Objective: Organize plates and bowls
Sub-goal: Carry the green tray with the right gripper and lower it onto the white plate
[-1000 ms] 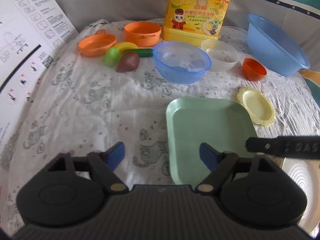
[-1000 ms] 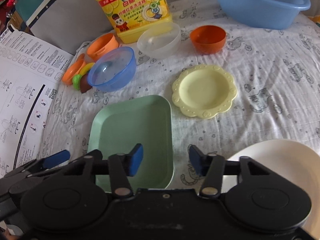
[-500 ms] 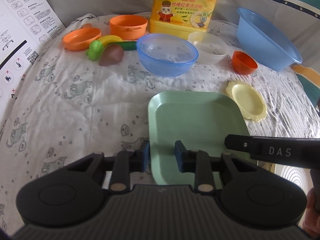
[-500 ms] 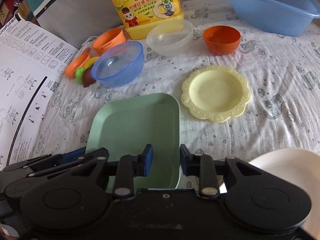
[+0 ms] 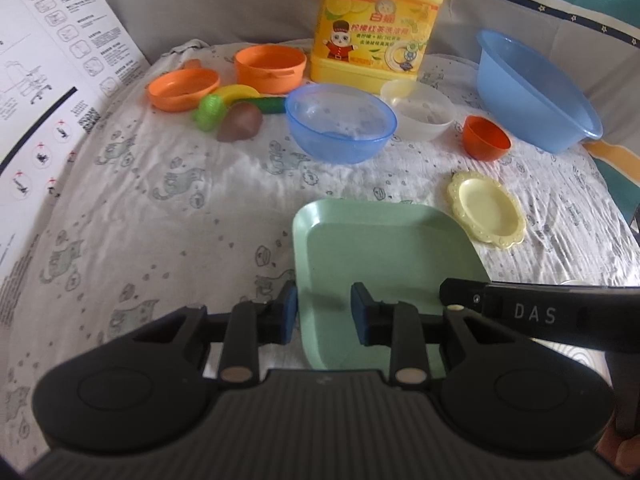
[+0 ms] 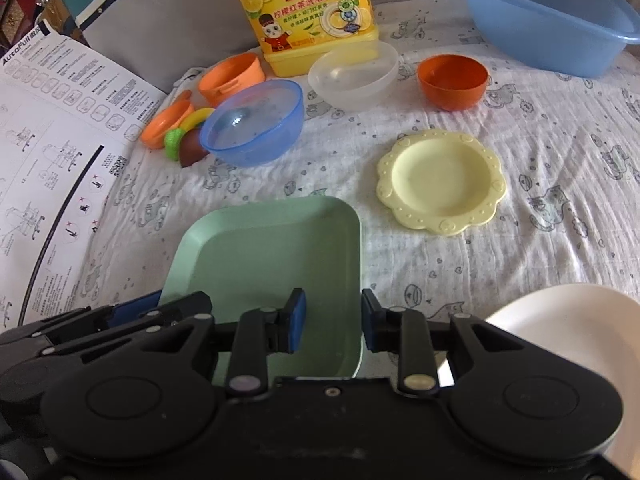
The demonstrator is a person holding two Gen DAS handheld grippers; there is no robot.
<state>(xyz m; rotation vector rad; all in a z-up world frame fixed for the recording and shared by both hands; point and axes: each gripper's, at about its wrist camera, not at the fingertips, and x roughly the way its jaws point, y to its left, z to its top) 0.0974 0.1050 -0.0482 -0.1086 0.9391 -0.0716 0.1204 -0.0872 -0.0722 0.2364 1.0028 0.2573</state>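
Left gripper (image 5: 324, 312) pinches the left rim of the square green plate (image 5: 384, 252); right gripper (image 6: 333, 320) pinches its right rim. Ahead stand a blue bowl (image 5: 341, 122) and yellow scalloped plate (image 6: 440, 180); nothing blocks.

Three plates lie on the cloth: a square green plate (image 6: 276, 252) at lower centre, a scalloped yellow plate (image 6: 440, 180) to its right, and a white plate (image 6: 568, 332) at the lower right edge. Four bowls sit across the upper half: a blue bowl (image 6: 256, 120), a clear bowl (image 6: 352, 74), a small orange bowl (image 6: 452, 80) and a large blue basin (image 6: 548, 12). One yellow detergent jug (image 6: 308, 8) stands at top centre. Two orange toy pots (image 5: 270, 68) sit at upper left.
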